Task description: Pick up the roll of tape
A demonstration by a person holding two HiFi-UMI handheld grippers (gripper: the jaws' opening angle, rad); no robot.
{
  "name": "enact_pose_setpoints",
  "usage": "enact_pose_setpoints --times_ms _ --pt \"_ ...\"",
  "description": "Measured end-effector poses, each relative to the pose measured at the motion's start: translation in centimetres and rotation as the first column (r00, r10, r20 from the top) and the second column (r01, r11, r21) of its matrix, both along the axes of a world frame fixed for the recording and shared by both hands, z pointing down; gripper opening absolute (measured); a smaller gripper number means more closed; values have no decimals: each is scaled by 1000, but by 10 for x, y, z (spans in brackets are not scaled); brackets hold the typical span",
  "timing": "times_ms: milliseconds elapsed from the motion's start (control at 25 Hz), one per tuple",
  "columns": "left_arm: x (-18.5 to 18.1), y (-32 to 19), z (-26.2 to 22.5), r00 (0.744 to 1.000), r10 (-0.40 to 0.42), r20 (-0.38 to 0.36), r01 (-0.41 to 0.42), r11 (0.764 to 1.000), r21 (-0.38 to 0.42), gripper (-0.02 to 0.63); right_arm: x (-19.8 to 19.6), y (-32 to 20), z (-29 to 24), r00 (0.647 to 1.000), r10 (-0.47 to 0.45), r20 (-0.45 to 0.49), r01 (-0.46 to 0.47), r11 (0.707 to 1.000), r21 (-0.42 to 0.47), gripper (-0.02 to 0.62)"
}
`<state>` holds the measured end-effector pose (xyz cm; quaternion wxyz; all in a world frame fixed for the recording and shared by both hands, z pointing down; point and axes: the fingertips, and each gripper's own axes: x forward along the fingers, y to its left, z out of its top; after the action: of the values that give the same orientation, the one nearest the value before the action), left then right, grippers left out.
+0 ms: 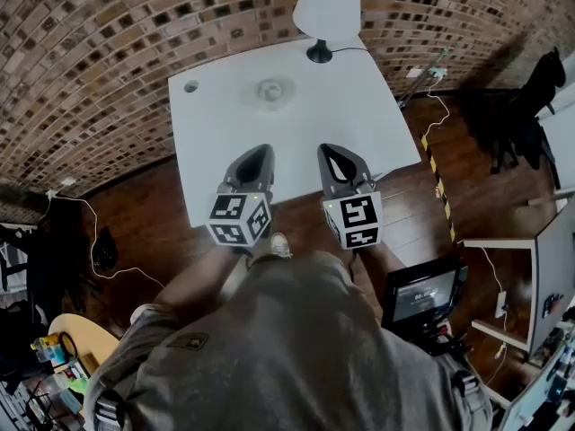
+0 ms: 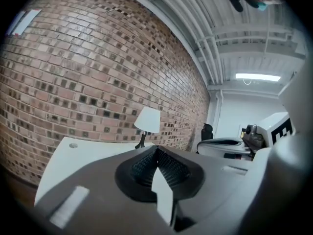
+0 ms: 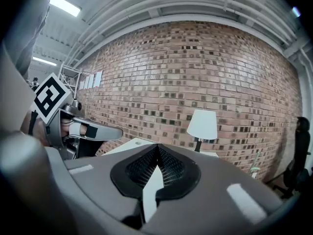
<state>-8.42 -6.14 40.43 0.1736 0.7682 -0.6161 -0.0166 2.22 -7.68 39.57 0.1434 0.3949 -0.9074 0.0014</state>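
Note:
The roll of tape [image 1: 274, 91], clear and pale, lies on the white table [image 1: 359, 124] towards its far side. Both grippers hover over the table's near edge, side by side and pointing at the far side, well short of the roll. My left gripper [image 1: 259, 153] is shut with nothing between its jaws, and its ribbed pads meet in the left gripper view [image 2: 156, 149]. My right gripper [image 1: 331, 151] is shut and empty too [image 3: 157, 147]. In both gripper views the gripper's own body hides the roll.
A white lamp [image 1: 326, 7] stands at the table's far edge, with a brick wall [image 1: 108, 52] behind. A round cable hole [image 1: 190, 86] sits at the far left corner. A monitor [image 1: 422, 294] and cables lie on the wooden floor to the right.

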Motion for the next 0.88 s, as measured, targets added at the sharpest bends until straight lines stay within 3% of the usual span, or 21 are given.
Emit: enact_pose_setpoints --times_ms 240,480,880 --pt "-34 -31 5 1000 -16 0 16 1000 -18 2 -32 -33 4 1000 -10 -6 10 1000 -10 14" --pt "-45 -61 15 999 -39 8 40 998 -48 2 -44 -67 7 999 -35 7 35 999 -29 14" --pt "-57 -123 32 985 -163 56 168 980 -106 2 -51 -147 19 989 -145 30 147 987 -59 14"
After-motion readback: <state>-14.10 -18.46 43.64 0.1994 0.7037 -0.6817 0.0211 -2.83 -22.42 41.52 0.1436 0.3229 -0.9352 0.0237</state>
